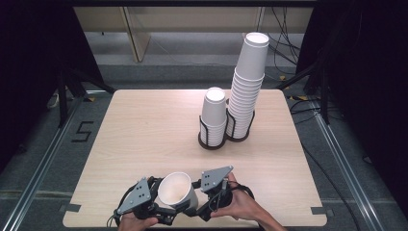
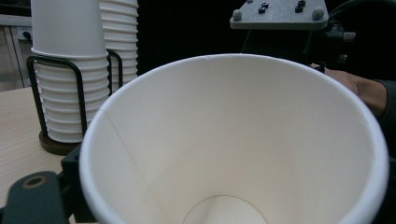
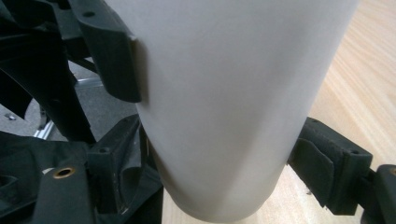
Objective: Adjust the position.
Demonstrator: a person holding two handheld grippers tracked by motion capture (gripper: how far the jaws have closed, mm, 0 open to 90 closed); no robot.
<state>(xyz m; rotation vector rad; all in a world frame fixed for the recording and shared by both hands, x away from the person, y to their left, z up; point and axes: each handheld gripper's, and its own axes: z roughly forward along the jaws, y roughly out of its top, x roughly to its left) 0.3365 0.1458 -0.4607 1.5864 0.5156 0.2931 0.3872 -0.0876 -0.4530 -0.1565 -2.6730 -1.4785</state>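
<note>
White paper cup [image 1: 175, 191], mouth tilted up, held between both claws at near edge of worktop [image 1: 144, 139]. Left claw [image 1: 155, 196] apparently clamped on cup wall; right claw [image 3: 219, 140] grips lower body. Left claw's camera shows cup interior.

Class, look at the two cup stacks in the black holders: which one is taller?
The right stack, farther from the person; it rises well above the left stack beside it.
</note>
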